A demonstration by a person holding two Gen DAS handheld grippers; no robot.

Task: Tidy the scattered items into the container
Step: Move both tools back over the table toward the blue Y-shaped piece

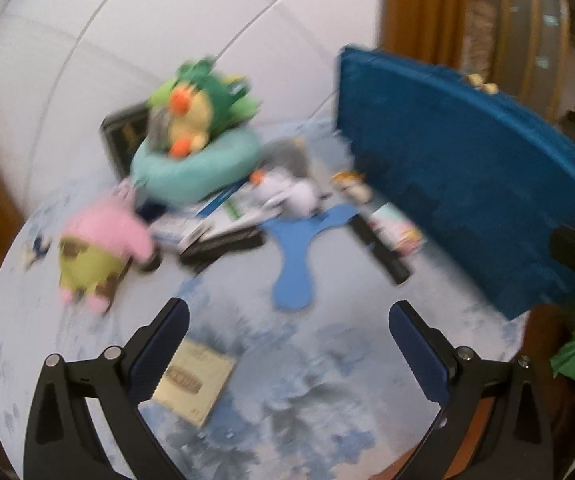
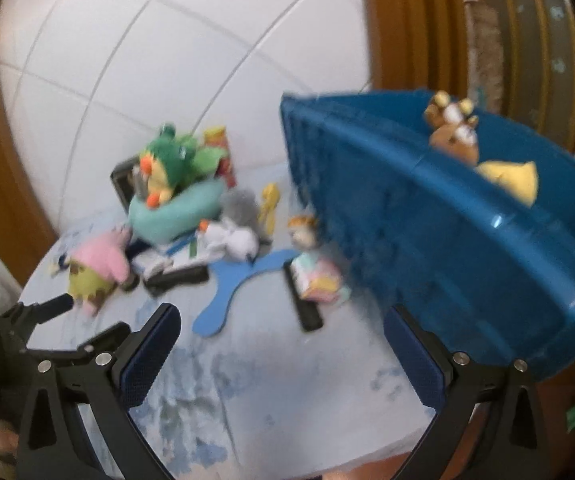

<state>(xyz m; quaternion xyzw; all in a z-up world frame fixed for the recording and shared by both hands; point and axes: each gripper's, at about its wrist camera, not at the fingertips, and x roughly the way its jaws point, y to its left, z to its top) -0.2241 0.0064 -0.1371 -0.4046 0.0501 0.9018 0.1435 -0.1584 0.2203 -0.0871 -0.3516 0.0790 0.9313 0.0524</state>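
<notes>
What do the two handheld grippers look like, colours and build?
Both the left gripper and the right gripper have matte black angular frames with triangular cut-outs, silver round bolt heads at the joints, and dark blue textured pads lining the fingers. No cables or markings show.

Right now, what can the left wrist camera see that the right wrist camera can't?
Only the left wrist view shows the tan card lying on the table beside the left tongs, which are open and empty. Only the right wrist view looks into the blue bin, where a brown plush and something yellow sit, and it shows a red can behind the toys. The right tongs are open too. Both show the pink starfish plush, the green plush and the blue boomerang.
</notes>
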